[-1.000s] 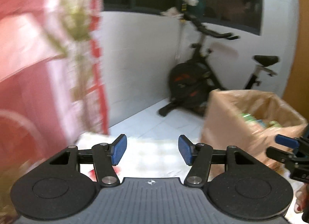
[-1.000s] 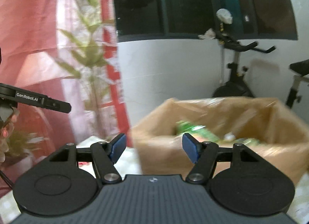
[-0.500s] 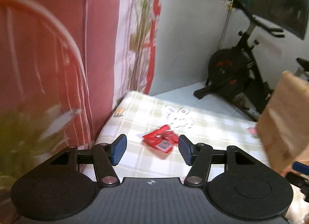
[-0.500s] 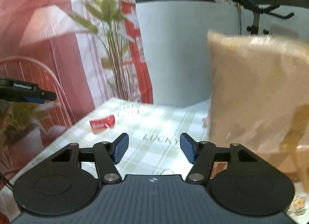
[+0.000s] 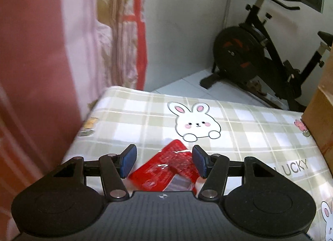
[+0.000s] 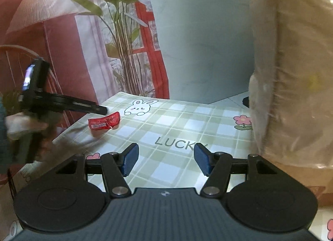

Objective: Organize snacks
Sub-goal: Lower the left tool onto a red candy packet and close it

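Inspecting the table (image 6: 187,120), we find one red snack packet (image 5: 168,166) at lower centre, lying between the open jaws of our left claw (image 5: 164,163), ungripped. Our right claw (image 6: 165,160) hangs open, empty; its jaws have just been closing. The box (image 6: 291,74) awaits; pickup remains.

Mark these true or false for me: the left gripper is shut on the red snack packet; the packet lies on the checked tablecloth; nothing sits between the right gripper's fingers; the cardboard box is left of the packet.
1. The left gripper is shut on the red snack packet. False: its jaws stand open, the packet lying between them.
2. The packet lies on the checked tablecloth. True.
3. Nothing sits between the right gripper's fingers. True.
4. The cardboard box is left of the packet. False: it stands to the right.
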